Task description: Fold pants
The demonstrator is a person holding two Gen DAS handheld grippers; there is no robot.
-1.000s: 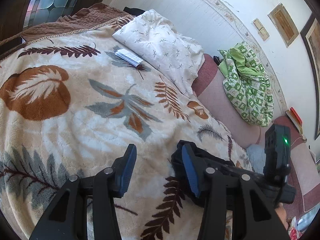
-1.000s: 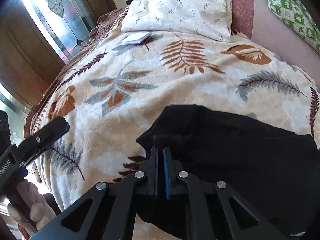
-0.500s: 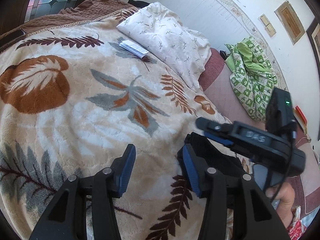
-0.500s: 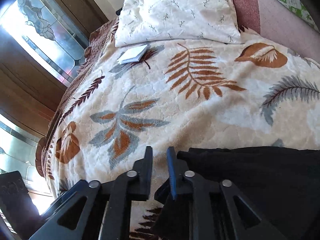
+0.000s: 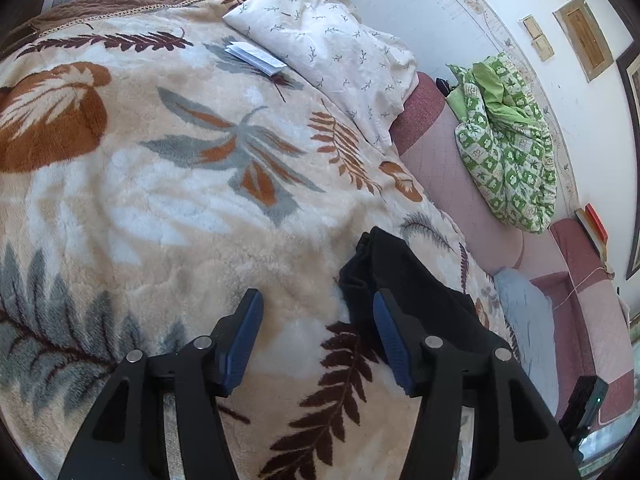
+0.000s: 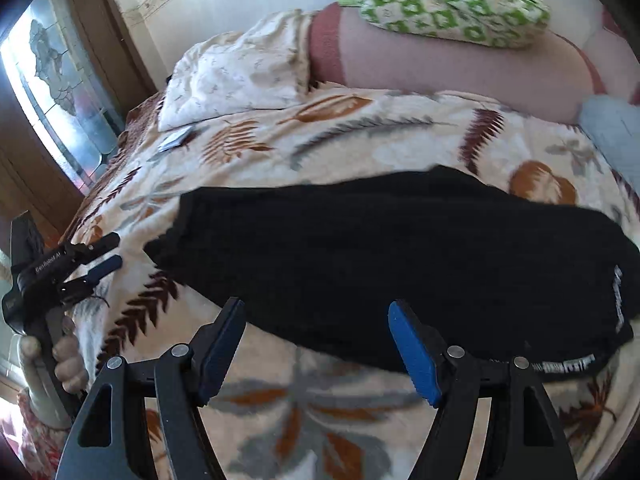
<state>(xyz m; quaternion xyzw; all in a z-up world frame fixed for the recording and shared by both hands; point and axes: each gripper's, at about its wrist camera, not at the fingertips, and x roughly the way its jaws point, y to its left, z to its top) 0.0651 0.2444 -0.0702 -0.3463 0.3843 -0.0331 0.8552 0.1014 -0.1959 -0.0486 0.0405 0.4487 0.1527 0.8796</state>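
Observation:
Black pants (image 6: pixel 392 256) lie folded lengthwise on the leaf-patterned blanket (image 6: pixel 360 140), waistband with white lettering at the right. My right gripper (image 6: pixel 316 320) is open and empty, just in front of the pants' near edge. My left gripper (image 5: pixel 316 312) is open and empty, hovering by the pants' leg end (image 5: pixel 384 272), its right finger over the fabric edge. The left gripper also shows in the right wrist view (image 6: pixel 104 252), at the left end of the pants.
A white pillow (image 5: pixel 328 48) and a folded paper (image 5: pixel 256 54) lie at the head of the bed. A green checked quilt (image 5: pixel 508 140) is heaped on the pink mattress (image 5: pixel 448 164) beside the wall. A light blue pillow (image 5: pixel 528 336) lies at the right.
My right gripper has let go of the pants, opened wide and pulled back. The pants now lie flat on the blanket. My left gripper stays open near the leg end.

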